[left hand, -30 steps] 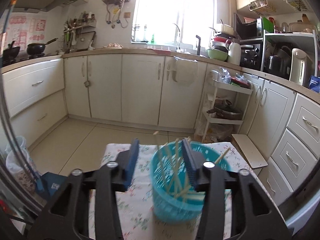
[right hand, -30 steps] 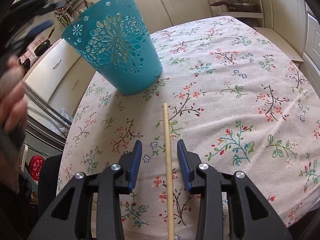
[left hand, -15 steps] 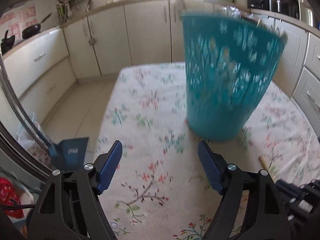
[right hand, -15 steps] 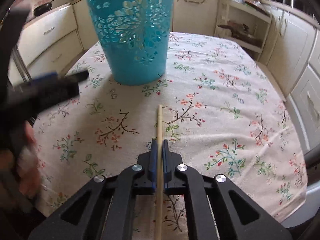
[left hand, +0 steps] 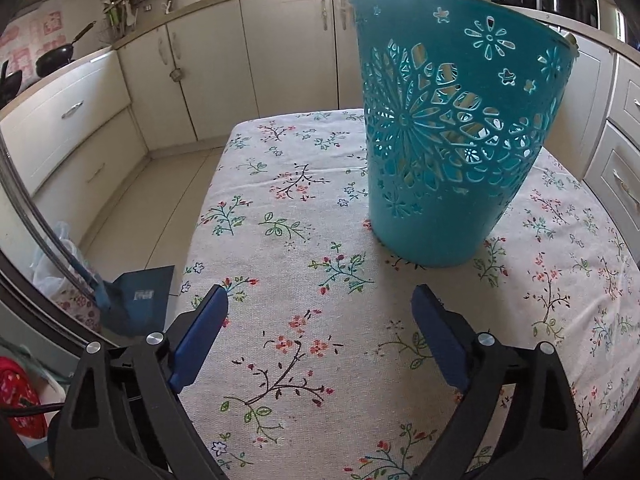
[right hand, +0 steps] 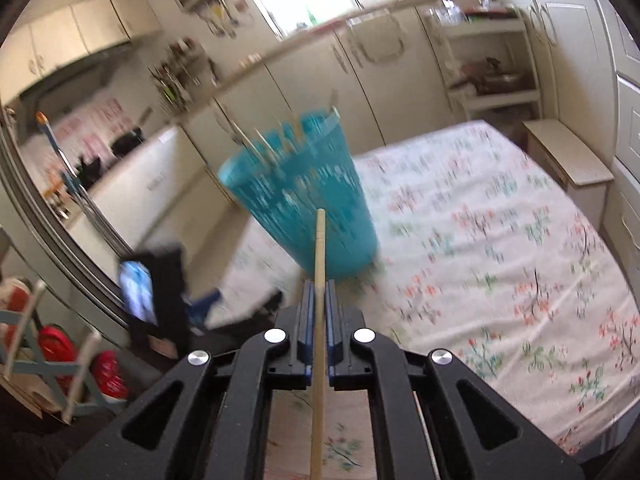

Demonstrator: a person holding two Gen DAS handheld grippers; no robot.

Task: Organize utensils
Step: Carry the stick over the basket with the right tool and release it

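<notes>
Chopstick [right hand: 319,280] clamped dead centre in the right claw [right hand: 319,300], lifted clear of the flowered counter [right hand: 500,240], tip aimed up the middle of the frame at the teal basket [right hand: 304,196]. Carry step, by the look of it: next comes raising the tip over the rim and letting go inside. Blurred view, but perhaps four or five sticks already poking out of the basket's top. Over in the left wrist view, left claw [left hand: 320,328] just been spreading, now wide apart with nothing but cloth between, low at the bottom of the frame; basket [left hand: 452,152] upright at right centre. Count: one basket, one chopstick in transit, two claws.
</notes>
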